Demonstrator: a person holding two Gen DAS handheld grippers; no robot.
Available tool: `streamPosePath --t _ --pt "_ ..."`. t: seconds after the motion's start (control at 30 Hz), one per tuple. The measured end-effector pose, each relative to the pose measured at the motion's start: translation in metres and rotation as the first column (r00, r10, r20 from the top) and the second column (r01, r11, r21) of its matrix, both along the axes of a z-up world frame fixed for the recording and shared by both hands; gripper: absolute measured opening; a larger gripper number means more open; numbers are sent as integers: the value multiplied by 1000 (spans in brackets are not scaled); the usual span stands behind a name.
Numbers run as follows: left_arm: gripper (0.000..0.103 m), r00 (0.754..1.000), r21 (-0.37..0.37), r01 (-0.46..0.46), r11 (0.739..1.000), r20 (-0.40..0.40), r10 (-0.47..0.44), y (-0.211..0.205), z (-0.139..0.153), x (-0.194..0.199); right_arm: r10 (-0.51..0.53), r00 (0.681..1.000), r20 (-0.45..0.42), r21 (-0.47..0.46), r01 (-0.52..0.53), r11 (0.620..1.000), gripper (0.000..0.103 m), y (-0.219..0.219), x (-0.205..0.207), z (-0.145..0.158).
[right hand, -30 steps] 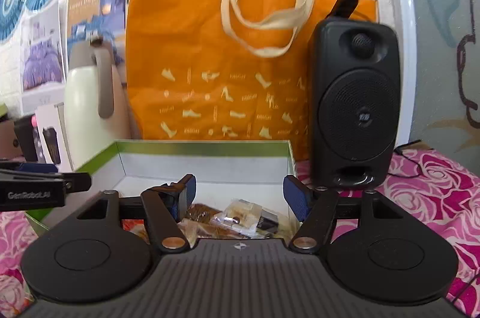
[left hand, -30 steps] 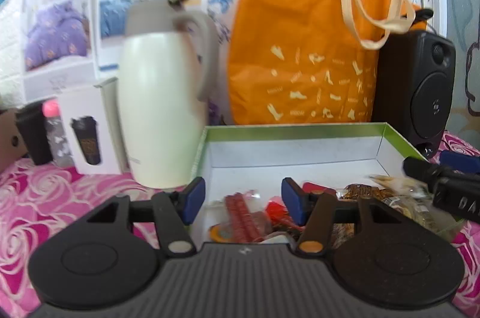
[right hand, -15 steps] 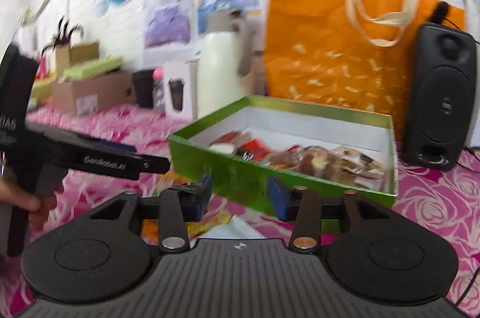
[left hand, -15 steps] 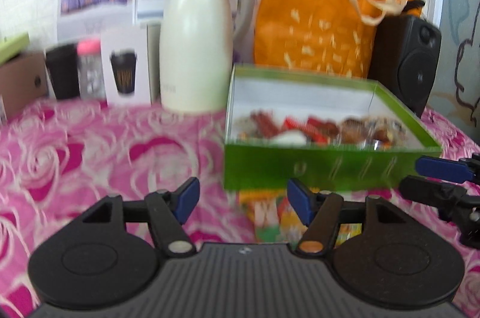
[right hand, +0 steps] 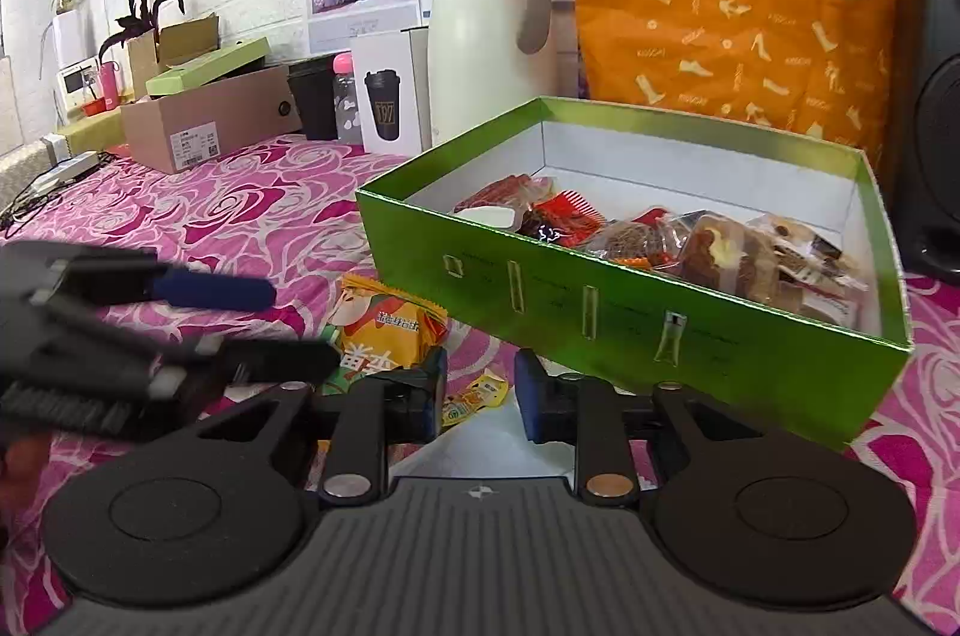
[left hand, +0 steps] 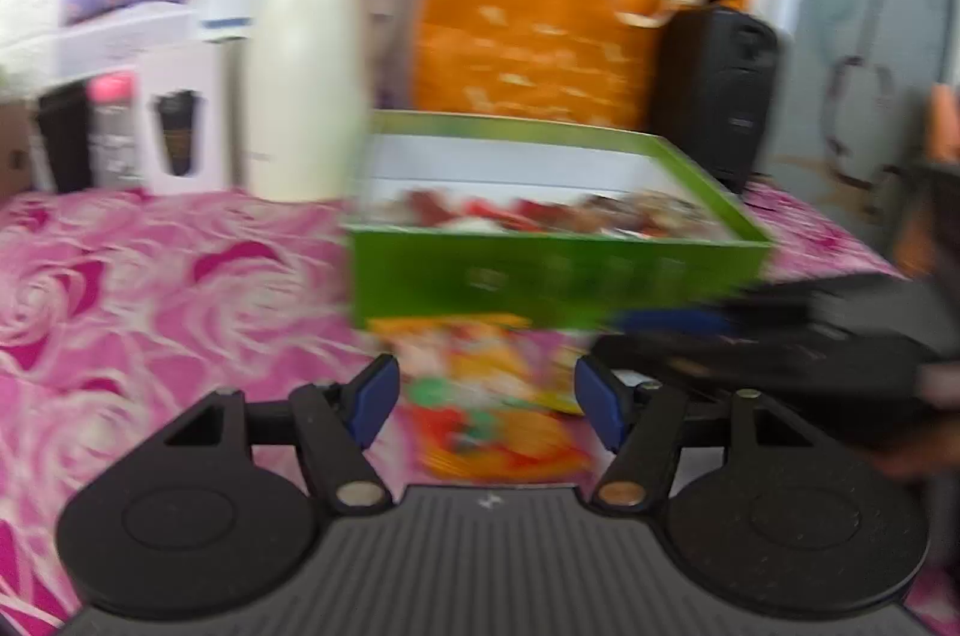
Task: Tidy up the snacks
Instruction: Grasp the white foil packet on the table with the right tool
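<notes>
A green open box [right hand: 600, 300] holds several wrapped snacks [right hand: 708, 240]. In front of it, on the pink rose cloth, lies an orange snack packet [right hand: 384, 330] with a small yellow packet [right hand: 471, 401] beside it. My right gripper [right hand: 480, 387] hangs low over the small packet. Its jaws are closing, and the packet shows in the gap with neither pad touching it. My left gripper [right hand: 303, 330] comes in from the left, open and empty. In the blurred left wrist view the left gripper [left hand: 486, 396] frames the orange packet [left hand: 492, 414] before the box [left hand: 558, 276].
Behind the box stand a cream thermos jug [right hand: 480, 54], an orange tote bag [right hand: 732, 6] and a black speaker [right hand: 930, 126]. A white cup carton [right hand: 390, 96], a pink-capped bottle [right hand: 345, 96] and a cardboard box [right hand: 210, 114] line the back left.
Both grippers have drawn back from above the box's contents to the cloth in front of it. The right jaws have narrowed a lot. The left jaws have widened slightly.
</notes>
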State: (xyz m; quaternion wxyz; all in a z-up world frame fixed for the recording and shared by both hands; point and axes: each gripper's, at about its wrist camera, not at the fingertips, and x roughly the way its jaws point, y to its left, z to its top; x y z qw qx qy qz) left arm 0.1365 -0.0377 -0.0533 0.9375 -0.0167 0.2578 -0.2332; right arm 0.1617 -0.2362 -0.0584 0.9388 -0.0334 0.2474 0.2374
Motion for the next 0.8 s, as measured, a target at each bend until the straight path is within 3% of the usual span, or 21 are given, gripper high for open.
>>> streamPosePath --t 0.03,0.07,0.2,0.37,0.5,0.57,0.67,0.8 --pt "64 1000 -24 30 999 -9 -30 -3 -1 -3 6 1000 -6 -6 -6 1000 39 0 2 -1" --pt "64 1000 -24 22 999 -8 -23 -8 -2 -5 6 1000 -10 -10 -6 1000 29 0 4 0" --pt "63 999 -93 18 996 -43 -22 -9 -8 4 6 997 -71 37 -3 999 29 -10 16 -2" --pt "63 996 -78 60 995 -56 -64 -12 -13 1 30 995 -99 92 -21 996 30 -21 20 -6" --pt "63 992 -98 98 990 -74 -105 -11 -14 -3 7 999 -51 99 -2 995 31 -24 6 1" --pt "64 985 -133 123 983 -107 -138 -11 -15 -2 -34 999 -32 118 38 992 43 -28 -11 6" --pt "63 968 -204 140 969 -179 -177 -11 -21 2 -140 985 -98 214 159 964 54 -44 -29 4" --pt "63 956 -201 135 970 -230 -181 -16 -29 -1 -198 943 -266 363 289 886 56 -71 -28 -14"
